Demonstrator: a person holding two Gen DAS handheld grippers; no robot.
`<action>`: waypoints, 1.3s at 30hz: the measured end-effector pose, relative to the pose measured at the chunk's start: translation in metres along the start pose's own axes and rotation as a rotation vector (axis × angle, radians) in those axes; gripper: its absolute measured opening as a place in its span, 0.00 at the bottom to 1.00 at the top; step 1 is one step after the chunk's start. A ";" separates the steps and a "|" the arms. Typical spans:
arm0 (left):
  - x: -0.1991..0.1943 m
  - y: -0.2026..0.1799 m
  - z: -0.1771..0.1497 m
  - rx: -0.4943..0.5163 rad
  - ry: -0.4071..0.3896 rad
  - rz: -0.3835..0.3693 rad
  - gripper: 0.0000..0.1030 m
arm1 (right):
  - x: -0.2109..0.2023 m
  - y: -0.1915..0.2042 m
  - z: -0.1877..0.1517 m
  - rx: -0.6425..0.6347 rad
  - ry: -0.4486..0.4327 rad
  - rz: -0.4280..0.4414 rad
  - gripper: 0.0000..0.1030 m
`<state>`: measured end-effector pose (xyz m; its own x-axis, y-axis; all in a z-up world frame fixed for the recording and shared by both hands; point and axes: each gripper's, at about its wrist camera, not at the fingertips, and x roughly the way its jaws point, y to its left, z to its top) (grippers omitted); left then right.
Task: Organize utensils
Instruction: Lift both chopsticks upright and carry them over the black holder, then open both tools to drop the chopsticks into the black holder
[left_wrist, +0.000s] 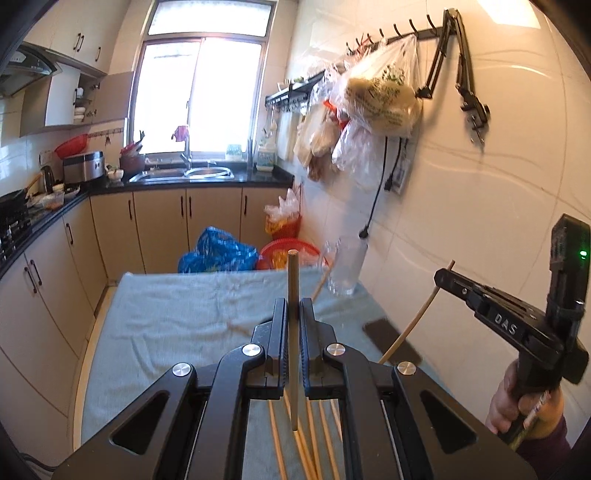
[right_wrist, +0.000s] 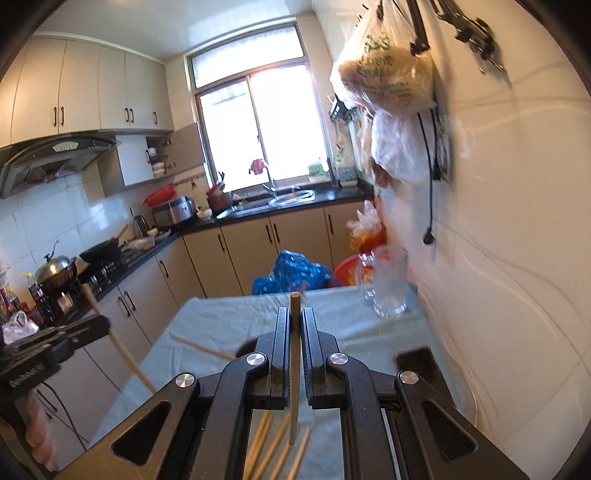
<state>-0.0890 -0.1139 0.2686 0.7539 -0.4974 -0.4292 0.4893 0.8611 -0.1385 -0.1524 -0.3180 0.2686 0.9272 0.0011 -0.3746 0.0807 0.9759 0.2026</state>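
Kitchen table, blue cloth (left_wrist: 184, 310) | your left gripper (left_wrist: 293, 306) and right gripper (right_wrist: 294, 317) each clench one chopstick (left_wrist: 293, 332) upright | glass (right_wrist: 388, 284) right of centre | thin sticks may pivot, miss the rim, tip it.

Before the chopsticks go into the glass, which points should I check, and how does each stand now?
1. Left hand-held gripper shut on its chopstick: ok.
2. Right hand-held gripper shut on its chopstick: ok.
3. Glass upright on the cloth: ok.
4. Glass mouth free: cannot tell, blurred.
5. All chopsticks collected: not ok, loose chopsticks lie on the cloth.
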 end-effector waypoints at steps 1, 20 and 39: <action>0.006 0.000 0.007 -0.005 -0.007 0.003 0.06 | 0.004 0.003 0.008 0.000 -0.008 0.010 0.06; 0.139 0.030 0.044 -0.100 0.082 0.065 0.06 | 0.114 0.013 0.042 0.062 0.000 0.021 0.07; 0.118 0.039 0.026 -0.125 0.099 0.061 0.37 | 0.148 -0.015 0.016 0.121 0.129 0.021 0.50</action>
<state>0.0300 -0.1415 0.2357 0.7307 -0.4363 -0.5250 0.3812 0.8988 -0.2164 -0.0104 -0.3360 0.2248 0.8749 0.0566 -0.4809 0.1129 0.9419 0.3163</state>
